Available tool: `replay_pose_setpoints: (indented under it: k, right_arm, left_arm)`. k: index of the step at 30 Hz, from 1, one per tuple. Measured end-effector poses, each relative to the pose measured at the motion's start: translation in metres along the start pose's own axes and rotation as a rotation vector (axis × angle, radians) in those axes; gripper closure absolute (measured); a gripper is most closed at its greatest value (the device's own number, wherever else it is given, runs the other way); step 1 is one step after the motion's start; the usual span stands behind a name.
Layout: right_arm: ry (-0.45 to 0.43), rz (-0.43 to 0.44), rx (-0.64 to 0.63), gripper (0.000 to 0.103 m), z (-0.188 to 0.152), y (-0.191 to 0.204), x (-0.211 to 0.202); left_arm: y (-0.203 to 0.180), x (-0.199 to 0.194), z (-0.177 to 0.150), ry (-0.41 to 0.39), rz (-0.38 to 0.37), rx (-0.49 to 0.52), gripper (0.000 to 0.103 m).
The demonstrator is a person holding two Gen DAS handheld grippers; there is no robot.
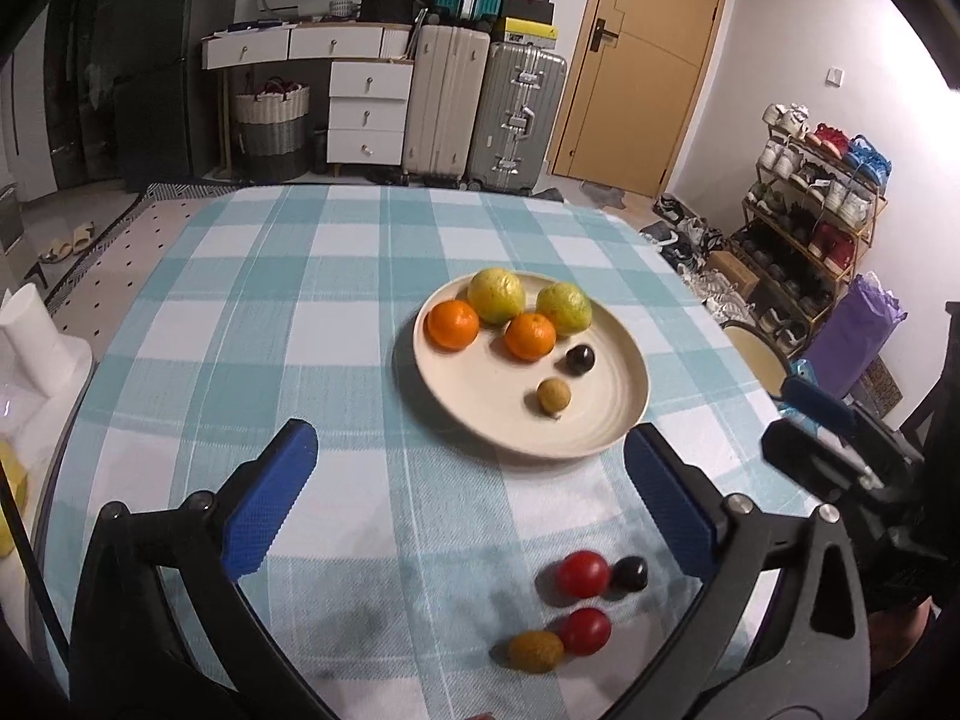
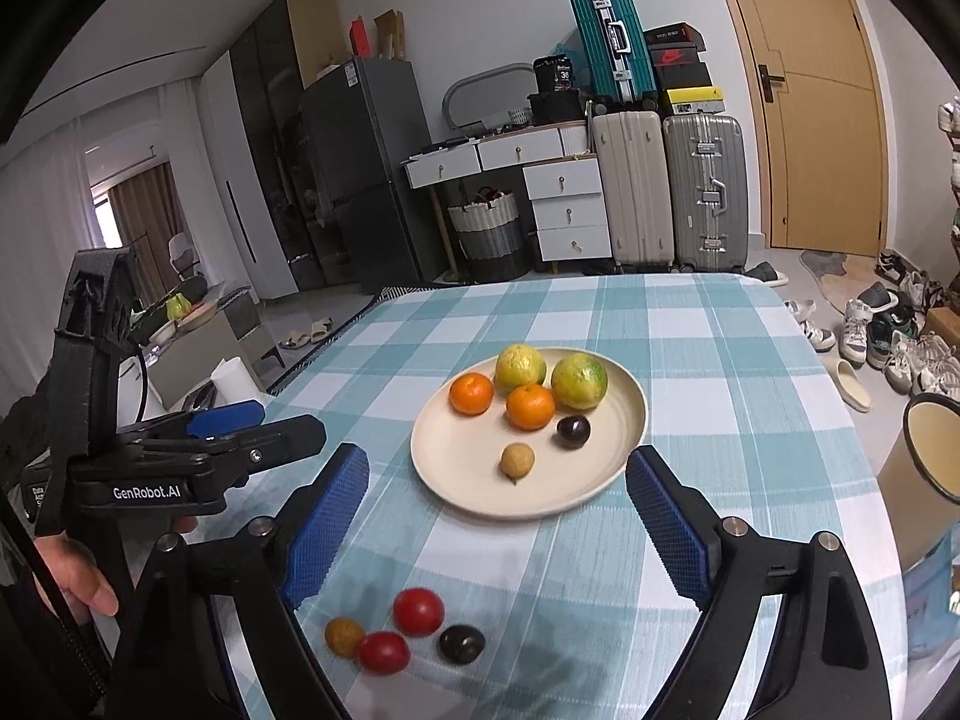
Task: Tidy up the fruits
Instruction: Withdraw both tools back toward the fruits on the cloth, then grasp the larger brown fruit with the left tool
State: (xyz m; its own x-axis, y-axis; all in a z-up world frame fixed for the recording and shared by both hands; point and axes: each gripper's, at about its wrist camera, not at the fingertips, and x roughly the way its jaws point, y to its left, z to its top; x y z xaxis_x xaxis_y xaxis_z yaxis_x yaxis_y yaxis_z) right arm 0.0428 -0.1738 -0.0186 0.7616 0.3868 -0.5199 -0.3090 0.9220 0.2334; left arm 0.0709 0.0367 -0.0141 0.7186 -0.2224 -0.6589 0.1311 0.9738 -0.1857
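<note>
A cream plate (image 1: 600, 426) (image 2: 456, 480) on the checked cloth holds two yellow-green citrus (image 1: 497, 295), two oranges (image 1: 453, 324), a dark plum (image 1: 580, 359) and a small tan longan (image 1: 553, 396). Nearer me on the cloth lie two red tomatoes (image 1: 582, 573) (image 2: 418, 611), a dark plum (image 1: 629, 573) (image 2: 461, 643) and a tan longan (image 1: 535, 651) (image 2: 344, 636). My left gripper (image 1: 471, 495) is open and empty above the loose fruits. My right gripper (image 2: 498, 522) is open and empty, also above them, near the plate's front rim.
The round table's cloth (image 1: 300, 300) is bare left of the plate. A white paper roll (image 1: 30, 330) stands off the table's left edge. A cream enamel cup (image 2: 936, 450) sits at the right edge. Suitcases, drawers and a shoe rack stand behind.
</note>
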Motion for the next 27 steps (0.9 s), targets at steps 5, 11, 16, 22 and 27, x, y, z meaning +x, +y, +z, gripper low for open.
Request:
replay_pose_setpoints:
  k: [5,11,16,22,27]
  right_arm:
    - [0.010,0.000,0.011,0.013,-0.006,-0.002,-0.006]
    - [0.025,0.003,0.008,0.013,-0.014,0.001,-0.010]
    - [0.040,0.006,0.011,0.012,-0.022,0.003,-0.012]
    - [0.065,0.006,0.014,0.012,-0.031,0.003,-0.010]
    - [0.071,0.005,0.017,0.012,-0.034,0.003,-0.011]
  left_arm:
    - [0.004,0.001,-0.016,0.025,0.013,-0.003,0.001]
    - [0.006,0.005,-0.038,0.078,0.008,-0.012,0.001]
    - [0.000,0.012,-0.056,0.122,-0.006,0.008,0.001]
    - [-0.001,0.022,-0.075,0.180,-0.029,0.001,0.001]
    - [-0.003,0.029,-0.089,0.214,-0.032,0.020,0.001]
